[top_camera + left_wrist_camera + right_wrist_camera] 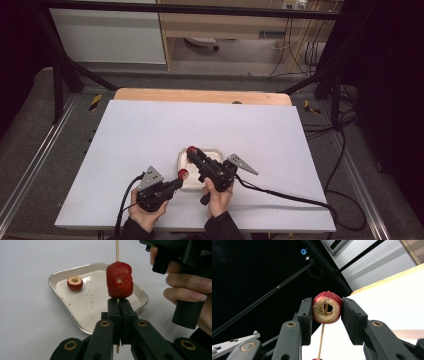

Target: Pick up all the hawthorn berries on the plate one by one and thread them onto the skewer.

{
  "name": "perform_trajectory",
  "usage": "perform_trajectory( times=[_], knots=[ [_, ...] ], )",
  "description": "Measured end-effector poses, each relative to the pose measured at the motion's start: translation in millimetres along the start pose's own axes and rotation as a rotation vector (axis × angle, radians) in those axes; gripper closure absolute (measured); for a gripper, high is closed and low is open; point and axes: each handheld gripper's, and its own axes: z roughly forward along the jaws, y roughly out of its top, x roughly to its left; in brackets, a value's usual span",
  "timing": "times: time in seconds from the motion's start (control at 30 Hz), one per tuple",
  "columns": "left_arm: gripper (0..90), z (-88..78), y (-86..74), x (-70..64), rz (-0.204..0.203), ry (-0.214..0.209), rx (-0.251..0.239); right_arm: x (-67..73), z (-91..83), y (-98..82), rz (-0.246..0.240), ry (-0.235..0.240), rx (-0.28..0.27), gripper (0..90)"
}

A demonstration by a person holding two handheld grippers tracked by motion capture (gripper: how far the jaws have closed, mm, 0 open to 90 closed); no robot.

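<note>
The left claw [117, 312], low in the middle of the left gripper view, is clamped shut on a thin wooden skewer [117, 250] that stands upright out of it, with one cored red hawthorn fruit [119, 280] already threaded and sitting just above the jaws. The right claw [327, 312], centre of the right gripper view, pinches a second cored hawthorn [327, 307] by its sides, and the skewer tip [325, 310] stands inside its bored hole. Both pieces are light; the skewer looks stiff but thin, likely to snap or bow if pushed off-axis, so the low hold close under the threaded fruit suits it. The fruit looks firm-skinned with pale, crumbly flesh that could split under a hard squeeze, so a gentle side grip that leaves the hole free is best. Further out, at centre-left of the left gripper view, a third cored hawthorn [74, 283] lies in a shallow metal tray [75, 322] on the white bench [150, 130].
</note>
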Motion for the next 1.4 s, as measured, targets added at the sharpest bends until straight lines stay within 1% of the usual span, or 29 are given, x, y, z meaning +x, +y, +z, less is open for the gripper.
perform_trajectory(
  times=[0.07, 0.33, 0.4, 0.5, 0.57, 0.67, 0.7, 0.73, 0.77, 0.8, 0.87, 0.93, 0.97, 1.03, 1.17, 1.2, 1.27, 1.3, 1.4],
  knots=[
    [88.9, -0.3, 0.1, -0.1, -0.001, 0.000, -0.003, 0.0, 0.1, 0.6, 0.008, 0.009, -0.004, 62.4],
    [88.9, 0.9, 0.0, 0.1, -0.006, -0.006, 0.002, 0.7, -0.8, -0.4, -0.001, 0.008, 0.006, 62.6],
    [88.9, 2.0, 0.1, 0.0, -0.006, -0.009, 0.012, 0.8, -0.8, -0.6, 0.001, 0.008, 0.011, 62.6],
    [88.9, 2.0, -0.2, -0.2, -0.005, -0.008, 0.008, 0.8, -1.0, -1.1, -0.006, 0.007, 0.011, 62.6],
    [88.9, 2.3, -0.8, 0.3, 0.003, -0.009, 0.012, 1.3, -1.3, -0.7, -0.007, 0.003, 0.019, 62.6],
    [88.9, 3.2, -1.5, 0.1, 0.010, -0.006, 0.017, 1.4, -1.5, 2.5, -0.028, -0.008, 0.049, 61.7],
    [88.9, 3.1, -1.8, 0.8, 0.013, -0.008, 0.018, 1.3, -1.3, 3.9, -0.034, -0.010, 0.061, 60.8],
    [88.9, 3.1, -1.8, 0.8, 0.013, -0.008, 0.018, 0.8, -1.0, 5.5, -0.044, -0.015, 0.074, 55.5],
    [88.9, 3.1, -2.1, 0.9, 0.014, -0.011, 0.017, 0.8, -1.0, 5.5, -0.044, -0.015, 0.074, 55.5],
    [88.9, 3.2, -2.4, 0.4, 0.016, -0.013, 0.019, -0.5, 0.4, 8.9, -0.049, -0.028, 0.090, 50.2],
    [88.9, 3.9, -3.0, -0.9, 0.026, -0.013, 0.023, -1.6, 0.9, 10.9, -0.055, -0.027, 0.100, 50.1],
    [88.9, 4.9, -3.5, -1.3, 0.033, -0.013, 0.028, -2.3, 2.3, 17.2, -0.053, -0.023, 0.102, 51.6],
    [88.9, 4.8, -3.6, -1.0, 0.032, -0.012, 0.026, -2.7, 2.6, 19.2, -0.054, -0.021, 0.103, 54.1],
    [88.9, 4.8, -3.4, -0.7, 0.031, -0.011, 0.028, -3.6, 3.2, 21.7, -0.043, -0.016, 0.123, 60.0],
    [88.9, 5.0, -3.6, -0.5, 0.034, -0.008, 0.036, -4.4, 3.7, 23.0, -0.016, -0.013, 0.152, 61.2],
    [88.9, 5.0, -3.4, -0.3, 0.032, -0.007, 0.044, -4.3, 3.5, 23.0, -0.023, -0.014, 0.153, 61.3],
    [88.9, 4.8, -3.4, 0.1, 0.031, -0.005, 0.044, -3.0, 2.5, 22.1, -0.016, -0.016, 0.158, 61.6],
    [88.9, 4.1, -3.5, 0.9, 0.029, -0.003, 0.042, -2.5, 2.1, 21.9, -0.024, -0.015, 0.154, 61.6],
    [89.0, 3.2, -3.1, 0.3, 0.031, 0.002, 0.035, -0.3, 0.5, 21.2, -0.029, -0.016, 0.147, 62.0]
  ],
)
